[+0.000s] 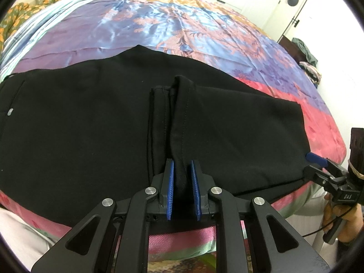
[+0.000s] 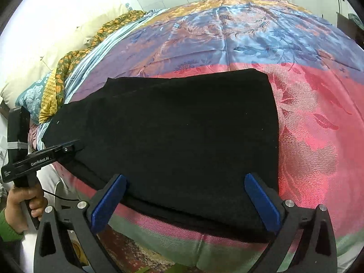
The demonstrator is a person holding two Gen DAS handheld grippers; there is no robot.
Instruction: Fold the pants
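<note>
Black cloth of the pants [image 1: 91,118] lies flat across the shiny satin bedspread with a floral pattern in blue, orange and pink [image 1: 141,25], near the front edge of the bed. At the far left of the left wrist view, a small grey button [image 1: 10,112] sits on the pants close to a pocket seam. In the middle, the hem end of a pant leg [image 1: 182,104] is folded back over the rest of the garment, and the left gripper [image 1: 183,177] is clenched on this fold, its 2 blue ribbed pads [image 1: 171,188] pressing the black fabric from both sides. Further right, the folded edge of the pants reaches the pink zone of the bedspread, and the right gripper [image 1: 315,159] is at that edge with 1 blue tip showing. In the right wrist view, the right gripper [image 2: 185,195] is released, its 2 blue fingers [image 2: 261,204] spread wide on both sides of the near edge of the pants [image 2: 182,132], not pressing the cloth. At the left of this view a green and orange patterned blanket [image 2: 68,61] lies beside a cream pillow [image 2: 34,68].
</note>
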